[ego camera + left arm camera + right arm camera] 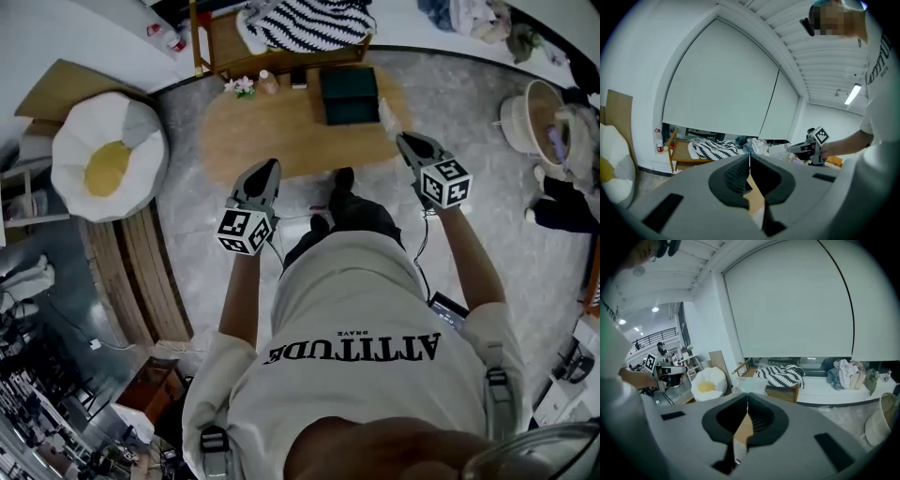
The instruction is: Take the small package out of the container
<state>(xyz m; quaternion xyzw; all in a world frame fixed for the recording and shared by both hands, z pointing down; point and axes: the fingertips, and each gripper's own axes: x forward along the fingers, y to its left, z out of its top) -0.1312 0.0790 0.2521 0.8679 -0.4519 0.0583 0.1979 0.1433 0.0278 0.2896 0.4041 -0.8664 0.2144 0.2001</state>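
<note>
Right gripper view first: the small package (749,385), pale and half see-through, sticks up from the tips of the right gripper (747,395), whose fingers are pressed together on its lower edge. In the head view we find that same package (387,113) out of the container (349,96), a dark green box, and just beside its right side (whether the two touch we cannot tell). Both sit over the right end of the wooden counter (272,131), which also carries a small bunch of flowers (243,86) near its far edge. The left gripper (271,166) hangs over the counter's near edge, well apart from the container, its fingers closed with nothing between them. Left of the counter lies an egg-shaped cushion (108,155).
</note>
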